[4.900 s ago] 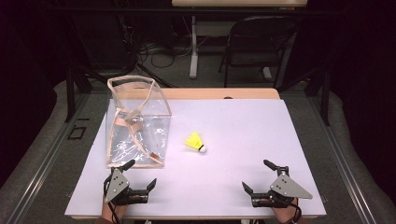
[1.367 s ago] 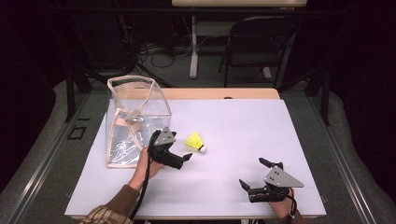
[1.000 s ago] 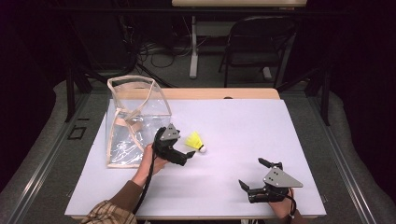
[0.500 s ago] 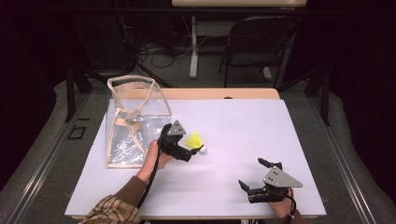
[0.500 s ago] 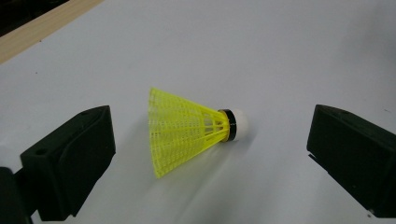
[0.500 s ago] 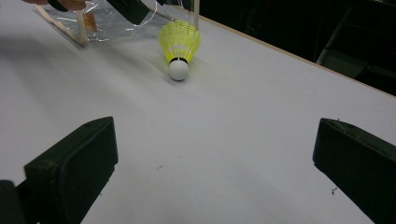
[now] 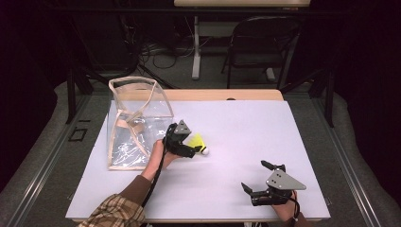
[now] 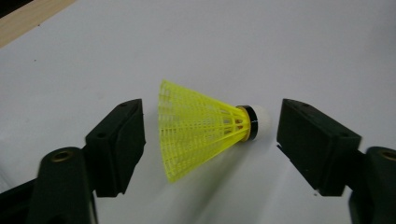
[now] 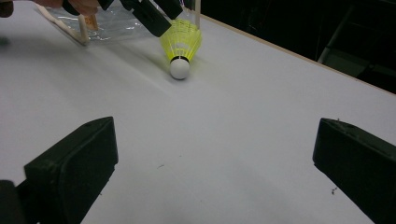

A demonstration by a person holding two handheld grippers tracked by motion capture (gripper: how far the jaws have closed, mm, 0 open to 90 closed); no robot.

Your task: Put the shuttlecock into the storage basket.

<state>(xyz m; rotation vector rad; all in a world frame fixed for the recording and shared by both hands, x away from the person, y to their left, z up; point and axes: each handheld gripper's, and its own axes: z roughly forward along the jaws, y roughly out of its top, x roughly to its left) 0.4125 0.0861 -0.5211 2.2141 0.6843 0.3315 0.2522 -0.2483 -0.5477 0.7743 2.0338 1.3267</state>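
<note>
A yellow shuttlecock (image 7: 198, 142) (image 8: 205, 128) (image 9: 180, 45) with a white cork tip lies on its side on the white table (image 7: 236, 123). My left gripper (image 7: 194, 147) (image 8: 210, 140) is open around it, one jaw at the skirt's wide end and the other just past the cork, with gaps on both sides. My right gripper (image 7: 255, 177) (image 9: 215, 158) rests open near the table's front right, nothing between its jaws, facing the shuttlecock from a distance.
A clear plastic bag (image 7: 135, 120) with tan trim and handles stands open at the table's left, just behind my left hand. A wooden strip (image 7: 222, 94) runs along the table's far edge. Chairs and cables sit on the floor beyond.
My left gripper has travelled from the front left edge up to the shuttlecock and now straddles it. The right gripper has stayed in place.
</note>
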